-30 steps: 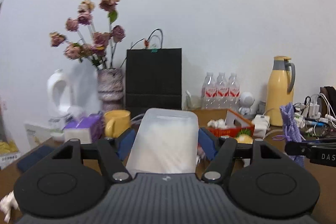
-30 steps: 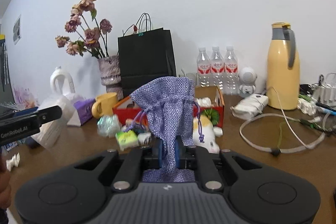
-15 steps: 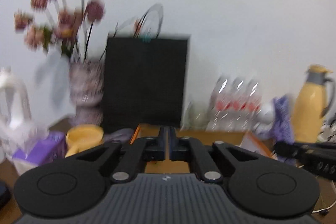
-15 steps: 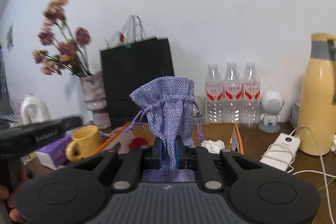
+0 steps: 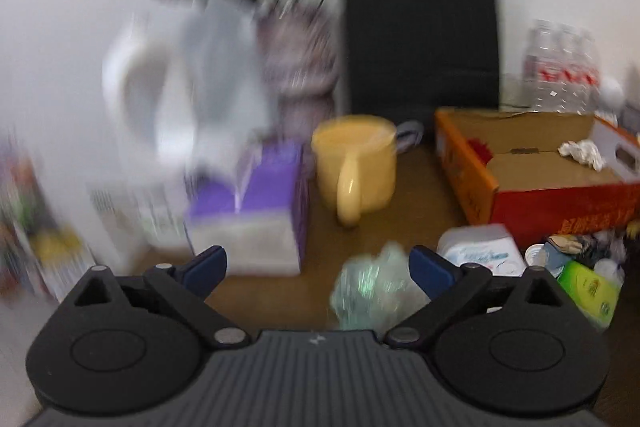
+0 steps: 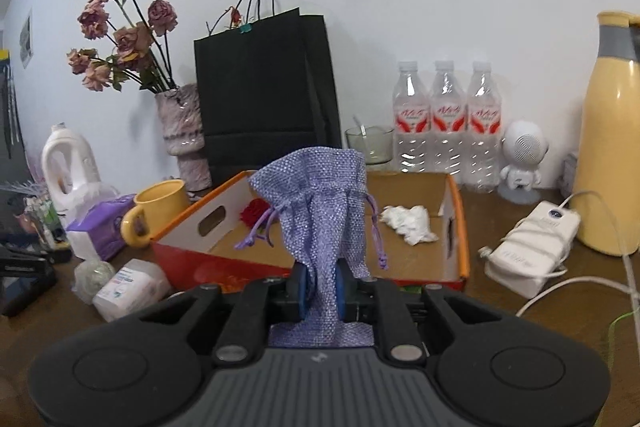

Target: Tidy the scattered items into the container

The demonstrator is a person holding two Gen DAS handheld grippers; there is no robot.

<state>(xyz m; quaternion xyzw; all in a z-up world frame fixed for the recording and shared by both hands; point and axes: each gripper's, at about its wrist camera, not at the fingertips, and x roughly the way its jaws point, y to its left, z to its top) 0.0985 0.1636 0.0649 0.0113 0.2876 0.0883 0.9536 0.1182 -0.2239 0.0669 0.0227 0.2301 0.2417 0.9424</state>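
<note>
My right gripper is shut on a purple drawstring pouch and holds it upright at the near wall of the orange cardboard box. The box holds a crumpled white tissue and a red item. My left gripper is open and empty, low over the table in a blurred view. A crumpled clear-green wrapper lies between its fingers, and a white wipes pack lies just right of it. The box also shows at the right in the left wrist view.
A yellow mug, a purple tissue pack and a white jug stand left of the box. A black paper bag, flower vase, water bottles, yellow thermos and a white charger line the back and right.
My left gripper shut after losing the white pack, then opened and swung down left toward the wrapper. My right gripper carried the pouch forward to the box.
</note>
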